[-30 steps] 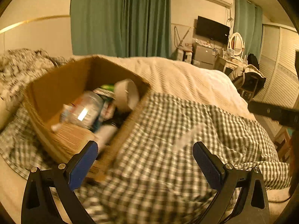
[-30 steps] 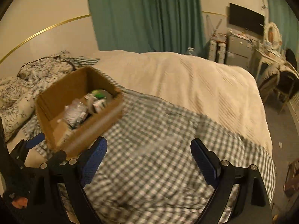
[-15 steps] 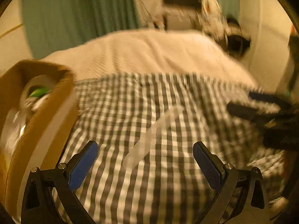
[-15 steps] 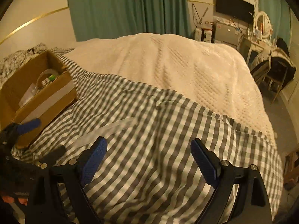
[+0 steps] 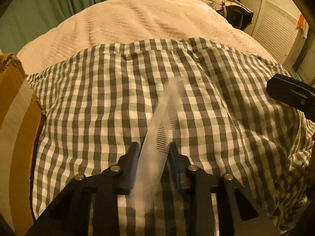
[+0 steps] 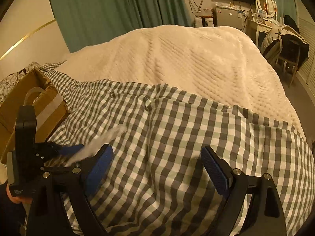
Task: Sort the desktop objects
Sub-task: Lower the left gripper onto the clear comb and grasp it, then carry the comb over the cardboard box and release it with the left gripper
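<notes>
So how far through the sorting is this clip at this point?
Well along, it seems. Done: the cardboard box already holds at least a tape roll. In hand: the left gripper is shut on the clear comb, above the checked cloth. Left: the comb has to reach the box. The right gripper is open and empty, and no other loose items show on the cloth.

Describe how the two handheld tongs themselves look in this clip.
Both match: the left tongs and right tongs have matte black angular frames with silver screw heads and blue textured finger pads. No cables or markings are legible. Little skin shows; no sleeve can be made out.
</notes>
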A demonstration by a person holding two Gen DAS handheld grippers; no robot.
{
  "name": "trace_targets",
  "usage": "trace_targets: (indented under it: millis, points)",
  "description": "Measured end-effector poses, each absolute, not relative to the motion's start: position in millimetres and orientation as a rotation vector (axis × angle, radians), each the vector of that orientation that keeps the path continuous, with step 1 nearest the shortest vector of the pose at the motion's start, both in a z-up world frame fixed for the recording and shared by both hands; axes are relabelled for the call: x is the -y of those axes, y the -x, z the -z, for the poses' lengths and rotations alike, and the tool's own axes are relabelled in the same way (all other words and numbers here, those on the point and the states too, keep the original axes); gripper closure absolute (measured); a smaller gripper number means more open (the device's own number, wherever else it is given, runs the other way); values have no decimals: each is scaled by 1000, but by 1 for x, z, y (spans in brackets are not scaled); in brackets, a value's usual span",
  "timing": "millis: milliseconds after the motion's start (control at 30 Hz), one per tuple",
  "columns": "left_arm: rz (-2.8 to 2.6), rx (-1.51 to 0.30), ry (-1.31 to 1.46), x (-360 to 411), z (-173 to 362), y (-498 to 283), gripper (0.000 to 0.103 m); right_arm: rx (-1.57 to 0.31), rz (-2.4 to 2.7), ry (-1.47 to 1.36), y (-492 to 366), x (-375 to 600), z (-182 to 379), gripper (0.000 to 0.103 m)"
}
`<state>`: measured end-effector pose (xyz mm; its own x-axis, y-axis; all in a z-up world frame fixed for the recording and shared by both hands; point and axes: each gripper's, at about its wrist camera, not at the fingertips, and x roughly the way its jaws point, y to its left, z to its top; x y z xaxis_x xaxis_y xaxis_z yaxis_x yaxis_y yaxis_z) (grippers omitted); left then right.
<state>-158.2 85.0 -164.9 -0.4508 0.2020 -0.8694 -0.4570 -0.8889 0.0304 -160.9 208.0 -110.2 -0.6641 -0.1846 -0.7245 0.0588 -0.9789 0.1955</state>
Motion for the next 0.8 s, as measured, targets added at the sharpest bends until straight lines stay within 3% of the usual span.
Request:
trace_targets:
  millis: [200, 433, 633, 800]
  points:
    - [-2384, -340, 1340, -77, 151, 141, 81, 276, 2734, -1196, 152, -202, 96, 12]
    - [-2386, -84, 1309, -40, 121, 112, 81, 292, 2735, -1186, 116, -189, 77, 12]
    - [-2392, 21, 1335, -15, 118, 92, 81, 332, 2753, -1151, 87, -176, 50, 12]
    - [-2456, 11, 1180, 7, 62, 73, 81, 272, 2738, -1121, 75, -148, 23, 12]
